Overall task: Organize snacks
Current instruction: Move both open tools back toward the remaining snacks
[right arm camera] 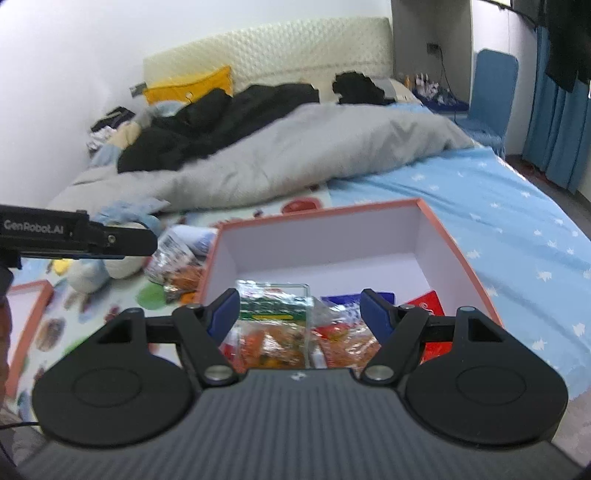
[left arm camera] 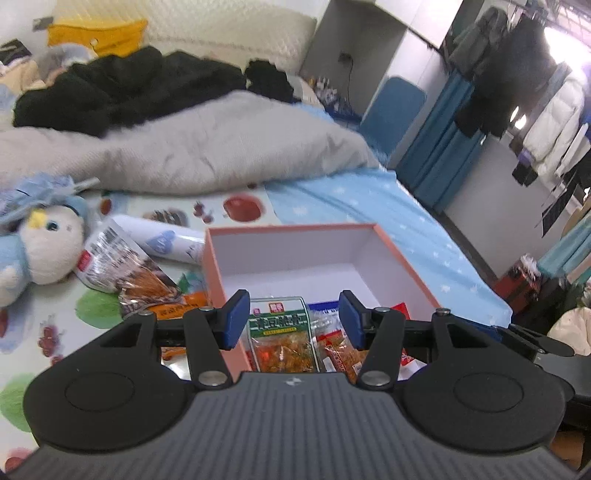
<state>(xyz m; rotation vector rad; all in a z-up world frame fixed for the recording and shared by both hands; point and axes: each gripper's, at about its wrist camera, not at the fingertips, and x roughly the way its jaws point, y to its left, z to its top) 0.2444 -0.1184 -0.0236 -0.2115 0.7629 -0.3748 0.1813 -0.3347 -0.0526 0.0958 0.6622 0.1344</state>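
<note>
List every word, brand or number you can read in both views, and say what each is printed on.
"GenRobot.AI": on the black left gripper body at the right wrist view's left edge.
Green-labelled snack packet in the pink box: characters too blurred.
Silver snack bag on the mat: print too small.

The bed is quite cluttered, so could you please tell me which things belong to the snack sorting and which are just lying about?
For the job:
- pink box
- green-label snack packet in the box
- orange snack packet in the box
- silver snack bag outside on the mat

Just lying about:
- plush toy
- grey blanket
- black clothes
- yellow bag
</note>
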